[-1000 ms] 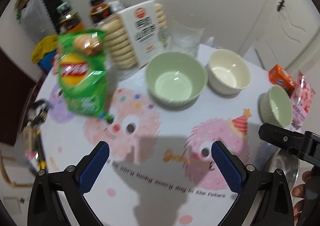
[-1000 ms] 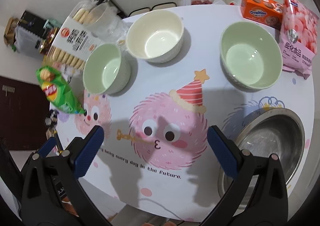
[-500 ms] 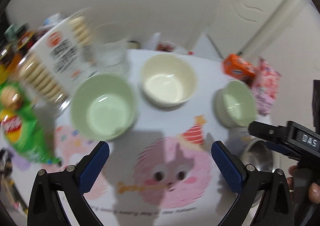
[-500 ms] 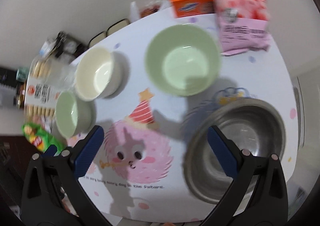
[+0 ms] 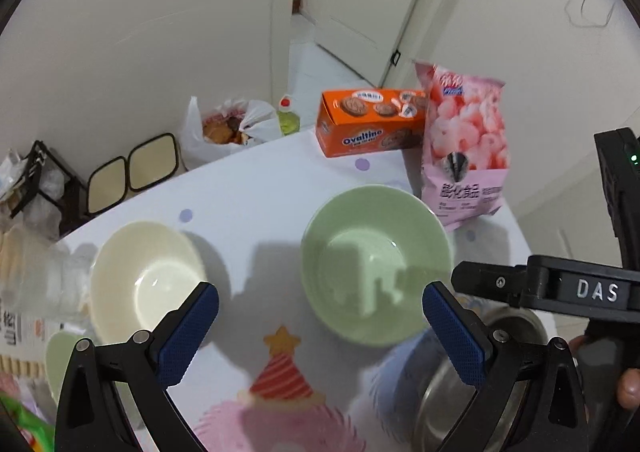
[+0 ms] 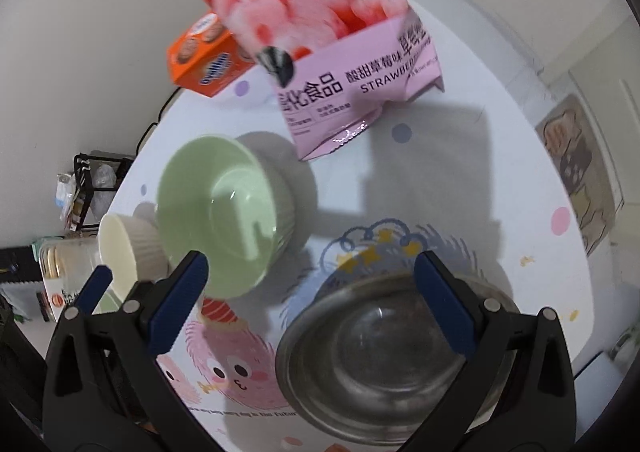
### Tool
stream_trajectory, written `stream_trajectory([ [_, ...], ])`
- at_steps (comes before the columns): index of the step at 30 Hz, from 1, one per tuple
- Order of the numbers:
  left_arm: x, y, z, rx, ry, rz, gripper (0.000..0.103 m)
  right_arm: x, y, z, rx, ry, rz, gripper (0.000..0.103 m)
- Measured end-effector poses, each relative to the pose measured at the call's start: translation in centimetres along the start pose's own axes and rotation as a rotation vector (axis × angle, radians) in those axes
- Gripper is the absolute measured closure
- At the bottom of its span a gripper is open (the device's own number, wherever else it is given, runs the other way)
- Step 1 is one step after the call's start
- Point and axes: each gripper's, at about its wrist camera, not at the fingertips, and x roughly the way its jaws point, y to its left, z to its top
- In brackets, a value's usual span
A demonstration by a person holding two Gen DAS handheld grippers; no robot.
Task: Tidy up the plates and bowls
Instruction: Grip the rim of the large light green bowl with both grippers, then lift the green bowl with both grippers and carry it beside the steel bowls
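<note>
Overhead, both claws apart: left claw above green bowl, right claw above steel bowl.

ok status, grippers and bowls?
Left gripper open, empty, over the green bowl. Right gripper open, empty, above the steel bowl. Cream bowl apart on the table. Pink bag close behind; nothing blocking.

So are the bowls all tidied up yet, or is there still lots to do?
Nothing looks done yet. The green bowl, the cream bowl and the steel bowl all sit apart on the table, none stacked. Both the left tongs and the right tongs are open and hold nothing. The right tongs hover over the steel bowl. All the stacking is left.
</note>
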Motion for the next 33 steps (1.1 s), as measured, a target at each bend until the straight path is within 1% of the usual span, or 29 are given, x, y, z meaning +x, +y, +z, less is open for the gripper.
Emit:
stream_trajectory([
  [2, 1.3, 0.0, 0.4, -0.010, 0.021, -0.017, 0.000, 0.6, -0.3, 0.4, 0.006, 0.011, 0.002, 0.000],
  [5, 2.7, 0.0, 0.6, -0.010, 0.042, -0.021, 0.000, 1.4, -0.2, 1.0, 0.003, 0.023, -0.004, 0.000],
  [8, 3.9, -0.2, 0.9, 0.005, 0.066, -0.007, 0.000, 2.1, -0.3, 1.6, 0.009, 0.041, 0.014, 0.000],
  [12, 5.0, -0.3, 1.1, 0.002, 0.089, 0.018, 0.001, 3.3, 0.1, 2.1, 0.001, 0.071, 0.039, 0.000],
  [13, 5.2, -0.2, 1.1, -0.001, 0.097, 0.018, 0.005, 3.6, 0.3, 2.2, -0.015, 0.074, 0.029, 0.001],
  [14, 5.7, -0.2, 1.2, -0.001, 0.109, 0.017, 0.016, 3.7, 0.4, 2.3, -0.025, 0.074, 0.020, 0.001],
  [15, 6.1, -0.2, 1.2, -0.002, 0.121, 0.021, 0.026, 3.9, 0.6, 2.4, -0.036, 0.081, 0.017, 0.004],
  [16, 6.5, -0.3, 1.2, 0.000, 0.134, 0.042, 0.043, 4.1, 0.7, 2.5, -0.044, 0.091, 0.016, 0.014],
  [17, 6.9, -0.5, 1.1, 0.010, 0.146, 0.077, 0.059, 4.5, 0.8, 2.5, -0.054, 0.108, 0.016, 0.019],
  [18, 7.2, -0.7, 0.8, 0.017, 0.150, 0.117, 0.064, 4.6, 0.9, 2.5, -0.057, 0.118, 0.015, 0.032],
  [19, 7.5, -0.7, 0.6, 0.014, 0.160, 0.116, 0.071, 4.9, 1.1, 2.5, -0.071, 0.131, -0.004, 0.046],
  [20, 7.9, -0.6, 0.4, 0.000, 0.178, 0.094, 0.078, 5.1, 1.3, 2.4, -0.086, 0.138, -0.008, 0.052],
  [21, 8.0, -0.5, 0.2, -0.018, 0.182, 0.071, 0.079, 5.3, 1.6, 2.2, -0.099, 0.142, -0.003, 0.069],
  [22, 7.9, -0.5, 0.2, -0.020, 0.178, 0.076, 0.080, 5.4, 1.9, 2.1, -0.114, 0.146, 0.003, 0.080],
  [24, 7.9, -0.5, 0.2, -0.014, 0.175, 0.084, 0.083, 5.6, 2.7, 1.7, -0.159, 0.146, 0.008, 0.085],
  [25, 7.9, -0.3, 0.2, -0.020, 0.174, 0.088, 0.088, 5.5, 3.4, 1.4, -0.207, 0.128, -0.033, 0.086],
  [28, 7.7, 0.1, 0.1, -0.044, 0.173, 0.069, 0.089, 5.3, 3.9, 1.1, -0.260, 0.101, -0.058, 0.086],
  [30, 7.6, 0.0, -0.1, -0.043, 0.164, 0.070, 0.089, 5.2, 3.9, 0.9, -0.282, 0.091, -0.057, 0.086],
  [33, 7.1, 0.0, -0.7, -0.051, 0.147, 0.080, 0.090, 5.4, 4.8, 0.2, -0.323, 0.072, -0.078, 0.087],
])
